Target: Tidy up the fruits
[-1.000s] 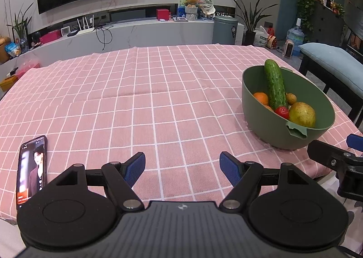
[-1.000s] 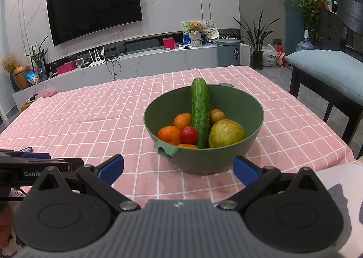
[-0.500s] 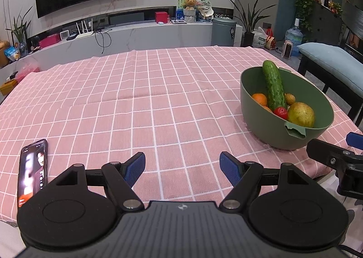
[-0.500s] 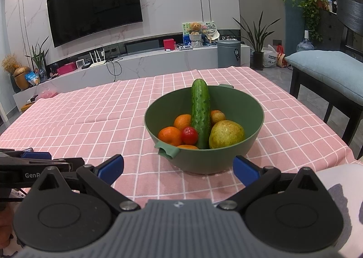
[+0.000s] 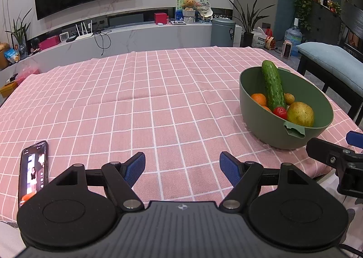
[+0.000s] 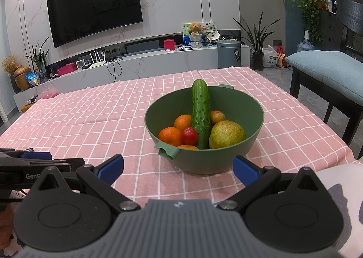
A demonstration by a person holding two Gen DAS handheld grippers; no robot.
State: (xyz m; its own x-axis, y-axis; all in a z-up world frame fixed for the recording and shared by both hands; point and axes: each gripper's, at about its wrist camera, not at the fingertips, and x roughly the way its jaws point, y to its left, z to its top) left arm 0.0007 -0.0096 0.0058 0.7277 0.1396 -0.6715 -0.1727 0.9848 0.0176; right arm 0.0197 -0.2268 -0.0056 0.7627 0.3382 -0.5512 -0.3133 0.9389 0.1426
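A green bowl (image 6: pixel 251 108) stands on the pink checked tablecloth (image 6: pixel 90 117), straight ahead in the right wrist view and at the right (image 5: pixel 249 108) in the left wrist view. Inside it lean a cucumber (image 6: pixel 200 112), a pear (image 6: pixel 226 134), a red tomato (image 6: pixel 189 136) and several oranges (image 6: pixel 170 136). My right gripper (image 6: pixel 178 168) is open just before the bowl's near side, nothing between its fingers. My left gripper (image 5: pixel 182 168) is open over bare cloth, left of the bowl. The right gripper's side (image 5: pixel 333 156) shows at the left view's right edge.
A phone (image 5: pixel 33 173) with a lit screen lies on the cloth at the near left. A cushioned bench (image 6: pixel 329 72) stands right of the table. Behind the table run a low white counter (image 6: pixel 147 62) and a wall television (image 6: pixel 95 6).
The left wrist view has tilted or lifted slightly, so the phone and bowl sit a little lower in frame. The right gripper, bowl and fruit have barely shifted.
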